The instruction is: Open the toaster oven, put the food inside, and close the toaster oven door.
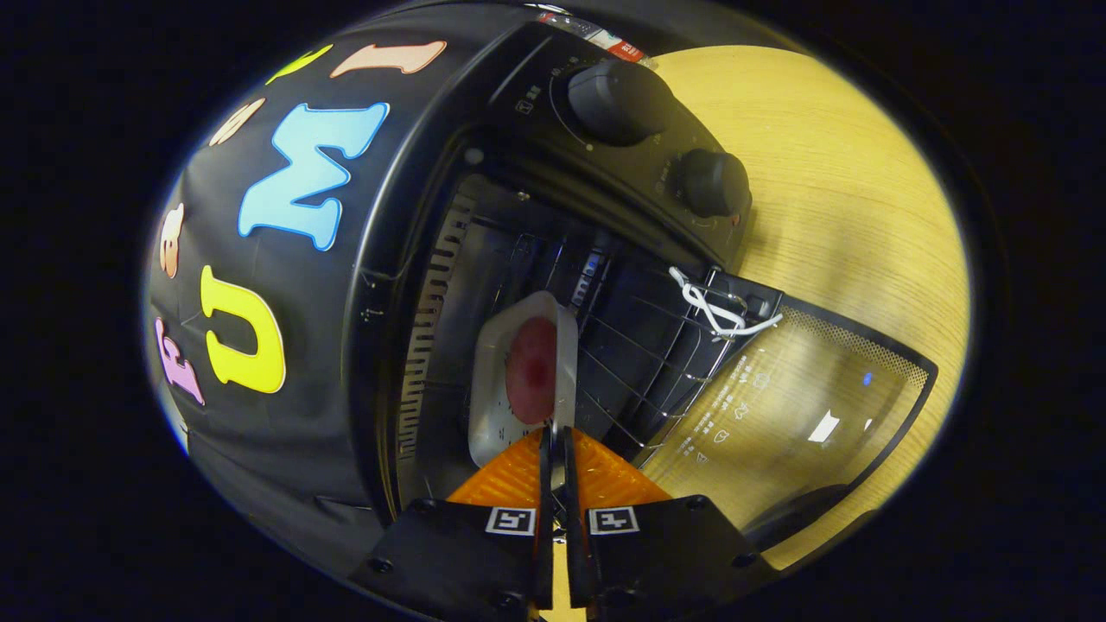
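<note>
Seen along the tongs point(556, 429), which are nearly closed and pinch the near rim of a white tray point(492, 380), the camera is rolled sideways, so the scene appears turned. On the tray lies a round piece of reddish food point(531, 369). Tray and food sit just inside the open mouth of a black toaster oven point(449, 155), over its wire rack point(644, 363). Two round knobs point(618, 99) stand on the oven's front panel. The glass door point(812, 389) hangs fully open, lying flat over the wooden counter point(847, 190), with a white cord point(713, 307) tied at its hinge end.

The step in hand looks like placing the food inside. Next, the tray likely needs sliding deeper, then the tongs must let go, back out, and swing the door shut.
</note>
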`<state>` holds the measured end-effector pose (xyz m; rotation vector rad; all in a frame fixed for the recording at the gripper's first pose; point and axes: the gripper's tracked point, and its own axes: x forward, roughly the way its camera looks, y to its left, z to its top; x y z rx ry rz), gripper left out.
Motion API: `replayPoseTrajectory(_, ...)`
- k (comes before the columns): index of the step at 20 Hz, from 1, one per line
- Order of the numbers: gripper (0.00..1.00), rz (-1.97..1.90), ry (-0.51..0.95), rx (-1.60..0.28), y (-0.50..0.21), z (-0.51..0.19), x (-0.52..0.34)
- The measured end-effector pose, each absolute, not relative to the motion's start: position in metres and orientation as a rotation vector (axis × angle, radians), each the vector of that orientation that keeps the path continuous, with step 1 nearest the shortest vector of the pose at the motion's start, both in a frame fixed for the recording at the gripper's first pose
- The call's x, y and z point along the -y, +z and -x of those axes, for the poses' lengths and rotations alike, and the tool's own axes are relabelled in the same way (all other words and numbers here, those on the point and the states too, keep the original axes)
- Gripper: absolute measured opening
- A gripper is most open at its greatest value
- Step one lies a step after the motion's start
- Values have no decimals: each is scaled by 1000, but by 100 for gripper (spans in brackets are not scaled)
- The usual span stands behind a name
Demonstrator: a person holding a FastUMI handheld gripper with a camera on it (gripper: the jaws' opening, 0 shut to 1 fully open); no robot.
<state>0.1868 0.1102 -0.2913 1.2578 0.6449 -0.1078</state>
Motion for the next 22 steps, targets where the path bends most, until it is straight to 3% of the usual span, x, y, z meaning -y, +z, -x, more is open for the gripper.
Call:
replayPoseTrajectory(1,11,-1269,-87,-645,-292,-189,-121)
replayPoseTrajectory(4,32,-1274,-60,-662,-287,-181,-126)
replayPoseTrajectory(5,33,-1275,-54,-662,-284,-179,-125)
replayPoseTrajectory(6,45,-1273,-46,-658,-279,-176,-122)
replayPoseTrajectory(8,54,-1267,-24,-658,-270,-167,-122)
replayPoseTrajectory(12,97,-1221,27,-682,-261,-138,-129)
replayPoseTrajectory(22,98,-657,215,-685,-247,-48,-133)
